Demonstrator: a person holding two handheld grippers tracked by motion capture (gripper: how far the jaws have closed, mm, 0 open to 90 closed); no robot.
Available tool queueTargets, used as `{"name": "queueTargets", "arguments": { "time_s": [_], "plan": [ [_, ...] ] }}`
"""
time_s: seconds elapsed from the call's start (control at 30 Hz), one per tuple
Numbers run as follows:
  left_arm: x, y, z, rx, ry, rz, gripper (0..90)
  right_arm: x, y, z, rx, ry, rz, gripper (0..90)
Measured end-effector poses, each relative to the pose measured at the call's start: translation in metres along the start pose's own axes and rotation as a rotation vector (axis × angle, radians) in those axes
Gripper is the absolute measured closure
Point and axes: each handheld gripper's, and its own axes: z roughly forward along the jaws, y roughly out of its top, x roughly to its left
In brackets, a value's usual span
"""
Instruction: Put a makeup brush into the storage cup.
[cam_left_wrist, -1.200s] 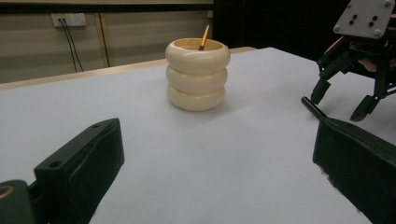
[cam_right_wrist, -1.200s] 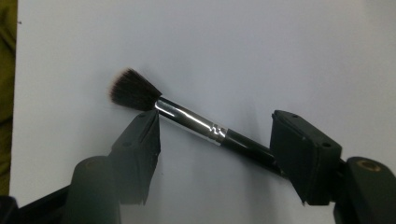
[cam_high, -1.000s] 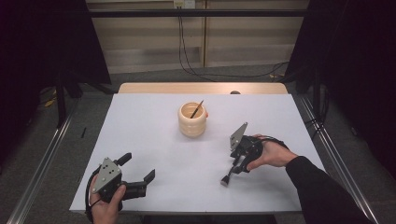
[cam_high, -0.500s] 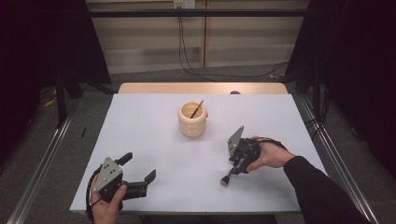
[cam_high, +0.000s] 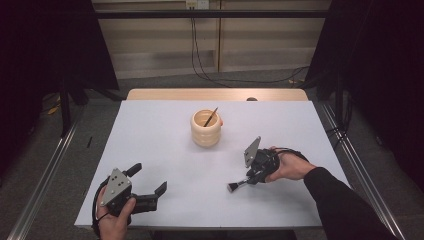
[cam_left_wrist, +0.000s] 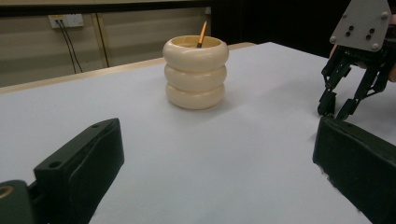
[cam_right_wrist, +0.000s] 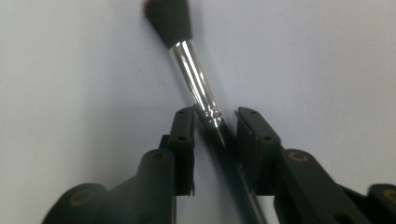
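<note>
Cream ribbed cup (cam_high: 206, 128) holding a pencil (cam_high: 210, 117), right gripper (cam_high: 239, 183) fingers just closing around a makeup brush (cam_right_wrist: 189, 65), left gripper (cam_high: 148, 184) fingers apart.

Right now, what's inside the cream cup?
A pencil leans in the cup, its top sticking above the rim. The cup wall hides its lower part and the bottom, so anything else in there cannot be seen.

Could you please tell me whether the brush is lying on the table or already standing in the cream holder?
Lying on the table, outside the holder. The brush lies flat between the right hand-held gripper jaws, which have just been closing.
</note>
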Motion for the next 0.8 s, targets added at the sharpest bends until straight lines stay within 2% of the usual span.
{"name": "queueTargets", "arguments": {
  "time_s": [0.2, 0.37, 0.4, 0.6, 0.77, 0.8],
  "plan": [
    [0.0001, -0.0001, 0.0001, 0.0, 0.005, -0.003, 1.9, 0.0, 0.0009, 0.0, 0.006, 0.005, 0.013, 78.9],
    [0.0005, 0.0001, -0.0001, -0.001, 0.007, -0.003, 1.9, -0.0013, 0.0009, 0.0002, 0.0, 0.012, 0.018, 79.0],
    [0.0012, 0.0002, 0.0, -0.005, 0.002, -0.008, 1.9, -0.0006, 0.0007, -0.0002, 0.003, 0.01, 0.039, 79.0],
    [0.002, 0.0, -0.0013, -0.003, 0.013, -0.006, 1.9, -0.0022, 0.0012, -0.0003, 0.002, 0.012, 0.053, 79.0],
    [0.0016, 0.0, -0.0008, -0.003, 0.009, -0.006, 2.0, -0.0014, 0.0006, -0.0019, 0.014, 0.02, 0.088, 79.0],
    [0.0019, 0.0001, -0.0008, 0.003, 0.01, 0.0, 2.3, -0.0026, -0.0005, -0.002, 0.012, 0.021, 0.079, 79.0]
  ]
}}
